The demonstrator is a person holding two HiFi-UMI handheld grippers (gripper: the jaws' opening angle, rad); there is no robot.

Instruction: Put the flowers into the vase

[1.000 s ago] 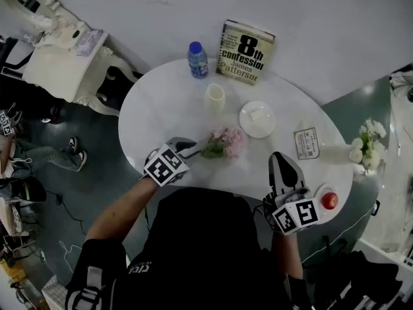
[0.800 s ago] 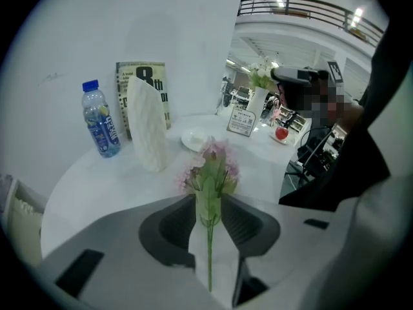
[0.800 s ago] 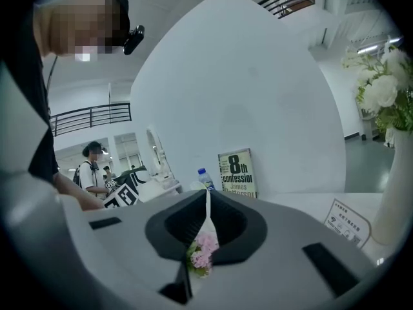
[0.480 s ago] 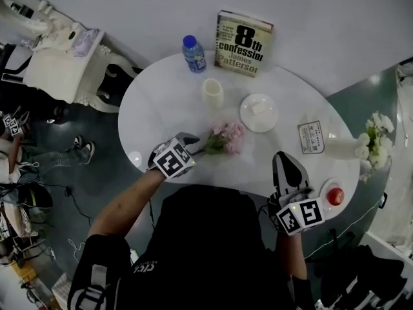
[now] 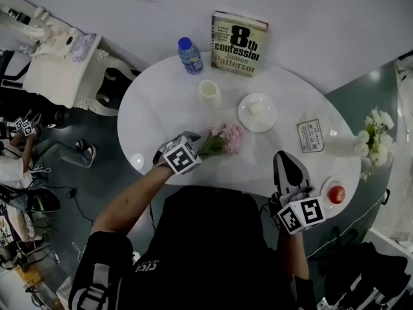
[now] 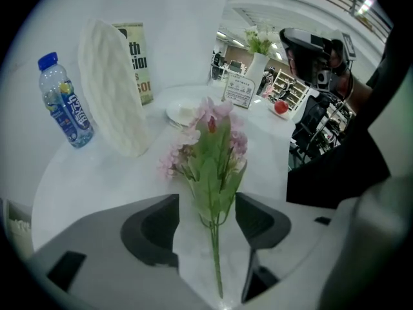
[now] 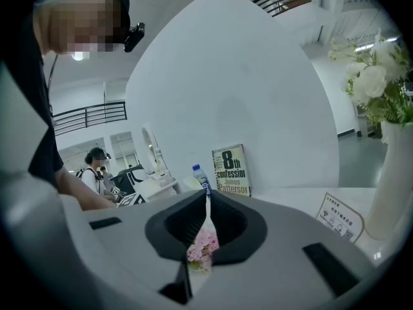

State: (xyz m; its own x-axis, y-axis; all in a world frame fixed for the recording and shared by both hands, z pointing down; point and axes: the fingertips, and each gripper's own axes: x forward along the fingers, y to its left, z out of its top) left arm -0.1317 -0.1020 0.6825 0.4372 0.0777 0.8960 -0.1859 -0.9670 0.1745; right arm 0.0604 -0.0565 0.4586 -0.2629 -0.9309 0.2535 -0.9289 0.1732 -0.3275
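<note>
A bunch of pink flowers (image 5: 224,138) with green leaves lies on the round white table (image 5: 161,108), its stem toward my left gripper (image 5: 195,144). In the left gripper view the stem (image 6: 214,250) runs between the jaws; they have just been opening, stand apart and do not press it, so the left gripper (image 6: 206,212) is open. A cream ribbed vase (image 5: 208,94) stands upright behind the flowers, and it also shows in the left gripper view (image 6: 113,89). My right gripper (image 5: 284,165) hovers at the table's near right edge, shut and empty (image 7: 206,212).
At the back stand a book (image 5: 239,44) and a blue-capped bottle (image 5: 189,55). A small white plate (image 5: 257,112), a card (image 5: 310,136) and a red object (image 5: 335,194) lie to the right. A tall white vase of white flowers (image 5: 371,144) stands far right. An ornate white chair (image 5: 58,63) is left.
My left gripper has sunk toward the table by the flowers' stem end, and its jaws have spread. The right gripper has hardly moved.
</note>
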